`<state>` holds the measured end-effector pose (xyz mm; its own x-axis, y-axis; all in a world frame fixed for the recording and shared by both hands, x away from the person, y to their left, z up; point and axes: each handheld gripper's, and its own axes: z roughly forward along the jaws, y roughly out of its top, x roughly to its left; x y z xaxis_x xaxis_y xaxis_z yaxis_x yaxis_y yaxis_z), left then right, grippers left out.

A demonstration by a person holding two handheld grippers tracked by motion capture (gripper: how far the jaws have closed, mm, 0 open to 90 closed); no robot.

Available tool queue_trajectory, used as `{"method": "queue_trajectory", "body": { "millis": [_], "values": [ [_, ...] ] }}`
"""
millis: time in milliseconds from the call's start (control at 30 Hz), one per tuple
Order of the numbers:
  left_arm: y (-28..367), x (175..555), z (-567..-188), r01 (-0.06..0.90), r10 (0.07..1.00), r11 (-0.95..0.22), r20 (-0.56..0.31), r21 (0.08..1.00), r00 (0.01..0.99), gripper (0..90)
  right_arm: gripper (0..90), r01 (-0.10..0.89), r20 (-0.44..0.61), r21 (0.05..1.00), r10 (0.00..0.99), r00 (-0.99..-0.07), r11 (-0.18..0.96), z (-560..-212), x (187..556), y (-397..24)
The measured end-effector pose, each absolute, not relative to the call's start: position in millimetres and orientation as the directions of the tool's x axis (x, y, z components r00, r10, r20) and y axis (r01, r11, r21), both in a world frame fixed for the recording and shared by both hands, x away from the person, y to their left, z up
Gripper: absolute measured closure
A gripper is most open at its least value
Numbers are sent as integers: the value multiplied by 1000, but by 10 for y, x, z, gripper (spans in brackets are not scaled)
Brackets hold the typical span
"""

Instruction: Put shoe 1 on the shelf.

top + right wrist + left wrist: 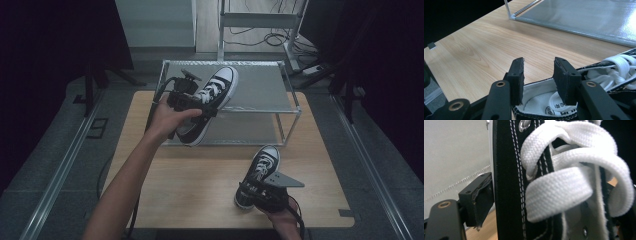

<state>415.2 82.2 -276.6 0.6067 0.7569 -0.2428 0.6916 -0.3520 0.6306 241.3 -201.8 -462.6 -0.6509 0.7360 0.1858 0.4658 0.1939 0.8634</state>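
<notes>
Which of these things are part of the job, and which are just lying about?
In use:
- lifted sneaker, clamped in left gripper
- second sneaker on the table, right gripper open at its heel
- metal shoe rack

Lying about:
- cables on the floor
- grey frame behind

Black two-jaw right gripper (539, 80) with jaws apart above the heel opening of black canvas sneaker with white laces (599, 82), on light wooden table (486, 50); metal-framed rack (584, 17) behind.
</notes>
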Motion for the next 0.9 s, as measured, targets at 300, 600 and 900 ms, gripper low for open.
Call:
{"method": "queue_trajectory", "body": {
  "millis": [300, 600, 900],
  "values": [
    [742, 4365, -2715, 725, 799, -317, -241, 611, 552, 162, 606, 464, 190, 865, 734, -652, 188, -4612, 2408, -2019],
    [650, 4569, -2674, 747, 826, -308, -223, 589, 517, 162, 606, 464, 193, 866, 730, -655, 188, -4608, 2412, -2017],
    [574, 4811, -2671, 785, 859, -255, -241, 564, 452, 161, 605, 458, 196, 872, 733, -652, 175, -4572, 2414, -2052]
  ]
}}
